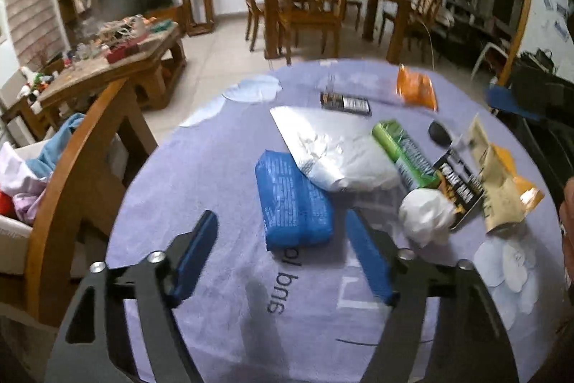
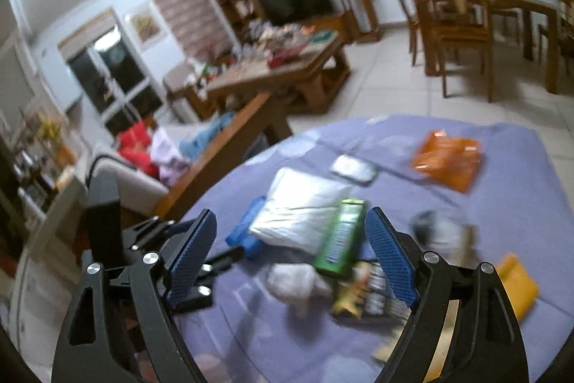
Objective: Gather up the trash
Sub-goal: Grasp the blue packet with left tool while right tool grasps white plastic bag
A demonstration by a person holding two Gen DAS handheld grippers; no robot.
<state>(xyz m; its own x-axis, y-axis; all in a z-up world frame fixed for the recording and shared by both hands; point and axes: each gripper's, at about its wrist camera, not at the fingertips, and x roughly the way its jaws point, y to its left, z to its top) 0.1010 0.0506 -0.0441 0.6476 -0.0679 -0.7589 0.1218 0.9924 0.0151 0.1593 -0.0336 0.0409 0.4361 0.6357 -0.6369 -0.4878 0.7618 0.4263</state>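
Note:
Trash lies on a purple cloth (image 1: 215, 189) over a table. A blue packet (image 1: 292, 203), a silver-white bag (image 1: 333, 146), a green wrapper (image 1: 405, 153), a crumpled white tissue (image 1: 427, 214), a black snack wrapper (image 1: 461, 183), a beige and yellow bag (image 1: 502, 189) and an orange bag (image 1: 416, 88) are spread out. My left gripper (image 1: 283, 239) is open, just in front of the blue packet. My right gripper (image 2: 290, 239) is open above the green wrapper (image 2: 340, 239) and tissue (image 2: 297, 279). The left gripper shows in the right wrist view (image 2: 201, 271).
A small black-and-white packet (image 1: 344, 103) and a dark round object (image 1: 439, 131) lie further back. A wooden chair (image 1: 82, 174) stands left of the table. A sofa with clothes, a cluttered coffee table (image 1: 118, 60) and a dining set (image 1: 323, 2) stand beyond.

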